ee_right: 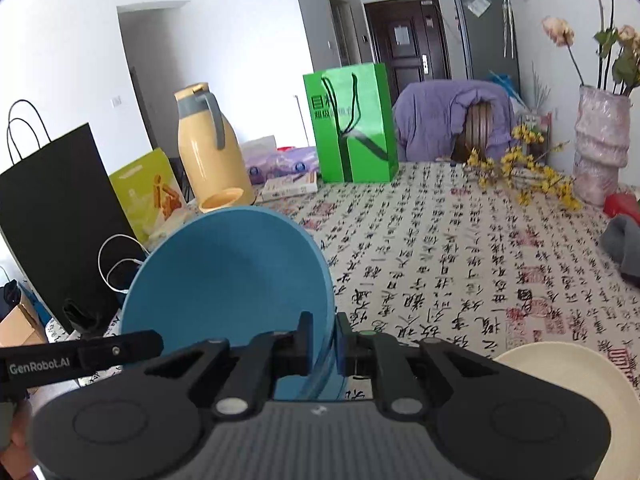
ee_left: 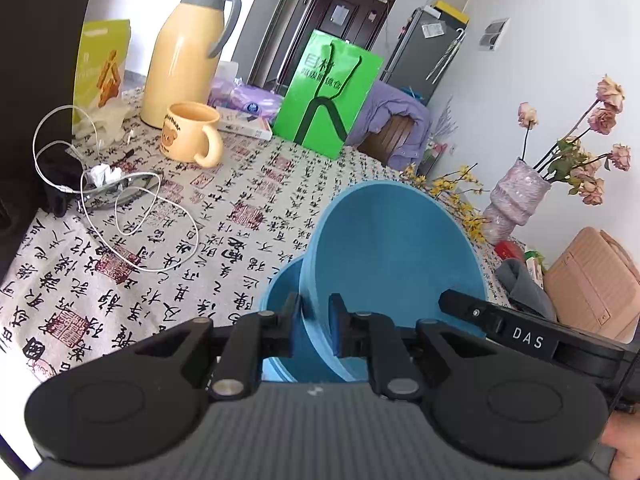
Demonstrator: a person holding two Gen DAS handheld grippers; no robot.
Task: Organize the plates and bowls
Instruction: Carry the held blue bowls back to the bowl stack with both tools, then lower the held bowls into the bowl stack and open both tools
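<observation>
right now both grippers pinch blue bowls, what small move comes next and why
Probably lower the left gripper so its tilted blue bowl nests into the lower blue bowl directly beneath it; the right gripper holds a second bowl clear.

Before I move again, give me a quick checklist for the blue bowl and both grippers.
1. Left gripper clamped on bowl rim: ok.
2. Right gripper clamped on a blue rim: ok.
3. Both on the same bowl: cannot tell.
4. Bowl level: not ok, steeply tilted.
5. Cable apart from bowl: ok.
6. Plate out of the path: cannot tell, it lies close by the right gripper.
</observation>
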